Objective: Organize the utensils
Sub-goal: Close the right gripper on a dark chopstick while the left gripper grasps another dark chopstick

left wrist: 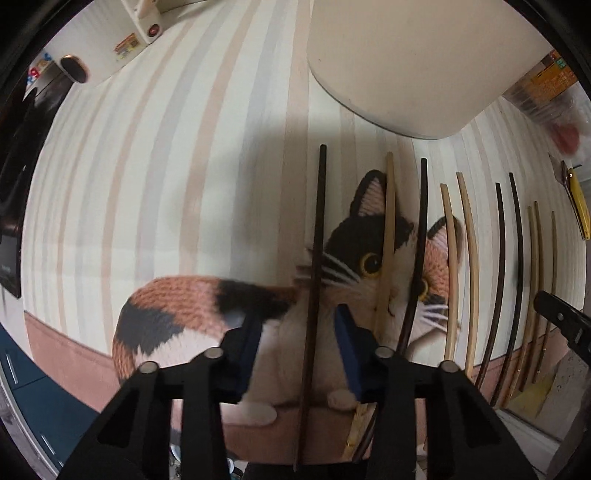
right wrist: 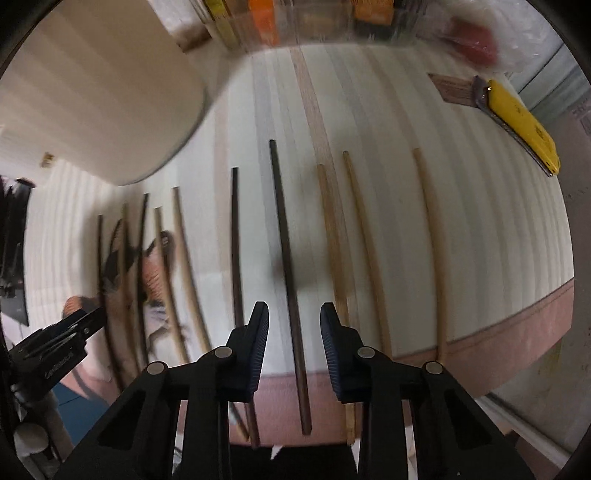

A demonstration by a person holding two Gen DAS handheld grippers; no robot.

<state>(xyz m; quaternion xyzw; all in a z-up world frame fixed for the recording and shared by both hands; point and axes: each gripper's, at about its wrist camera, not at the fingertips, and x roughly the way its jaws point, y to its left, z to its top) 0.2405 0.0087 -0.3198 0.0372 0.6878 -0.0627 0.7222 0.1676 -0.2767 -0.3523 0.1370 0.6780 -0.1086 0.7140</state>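
Several dark and light wooden chopsticks lie side by side on a striped placemat [left wrist: 147, 166] with a knitted cat picture [left wrist: 192, 314]. My left gripper [left wrist: 295, 332] is open, its fingers on either side of a dark chopstick [left wrist: 317, 240] without gripping it. A light chopstick [left wrist: 386, 240] and another dark one [left wrist: 417, 258] lie just to its right. My right gripper [right wrist: 293, 325] is open above a dark chopstick [right wrist: 286, 258], which lies between its fingers. Light chopsticks [right wrist: 332, 240] lie to its right, another dark one [right wrist: 236, 251] to its left.
A large cream container [left wrist: 406, 66] stands at the far side of the mat, also in the right wrist view [right wrist: 99, 92]. A yellow-handled tool [right wrist: 524, 125] lies at the far right. Packages [right wrist: 295, 18] line the back. The left gripper shows at the left [right wrist: 59, 347].
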